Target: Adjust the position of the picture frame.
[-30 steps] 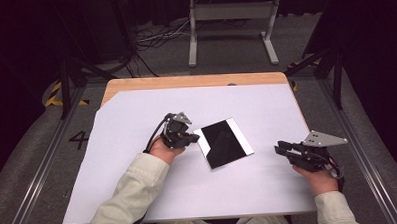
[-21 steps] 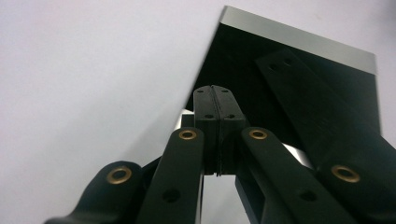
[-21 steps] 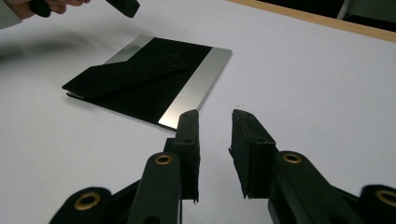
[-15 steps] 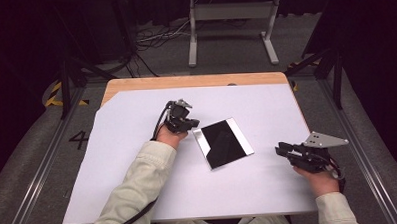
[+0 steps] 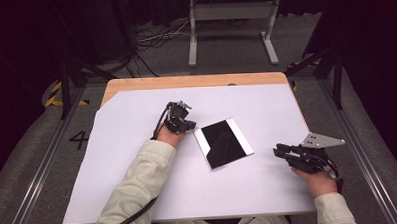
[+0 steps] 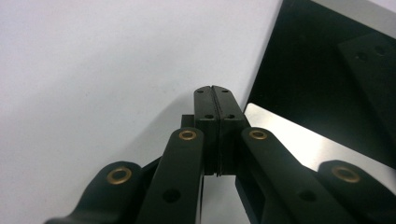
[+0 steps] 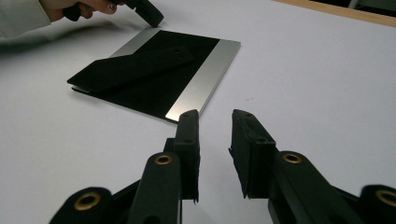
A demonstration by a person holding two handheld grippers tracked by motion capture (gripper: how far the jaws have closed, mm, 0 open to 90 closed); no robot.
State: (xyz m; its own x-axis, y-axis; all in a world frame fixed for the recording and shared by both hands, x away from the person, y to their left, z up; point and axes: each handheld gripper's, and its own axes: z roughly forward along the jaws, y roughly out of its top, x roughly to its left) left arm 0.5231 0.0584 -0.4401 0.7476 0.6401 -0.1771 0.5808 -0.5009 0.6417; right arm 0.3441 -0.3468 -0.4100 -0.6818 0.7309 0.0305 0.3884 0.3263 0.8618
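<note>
A flat black panel [image 5: 223, 142] with silver strips along two sides lies skewed on the white sheet at the table's middle. My left gripper [image 5: 190, 126] is shut, its tips pointing down at the sheet just beside the panel's far-left corner. In the left gripper view the pads [image 6: 205, 105] meet flush with nothing between them, and the panel [image 6: 317, 70] lies to their right. My right gripper [image 5: 279, 150] rests near the front right, a short way from the panel. Its jaws [image 7: 215, 116] stand apart and empty, aimed at the panel [image 7: 154, 74], with the left gripper [image 7: 149, 16] beyond it.
The white sheet [image 5: 139, 194] covers most of the table, leaving a wooden strip [image 5: 195, 81] bare along the far edge. A metal stand [image 5: 231, 21] and cables [image 5: 154, 38] sit on the floor beyond. Rails [image 5: 43, 162] run along both sides of the table.
My left hand has moved away from the person and down, bringing the shut gripper to the panel's far-left corner. The right gripper and the panel have stayed put.
</note>
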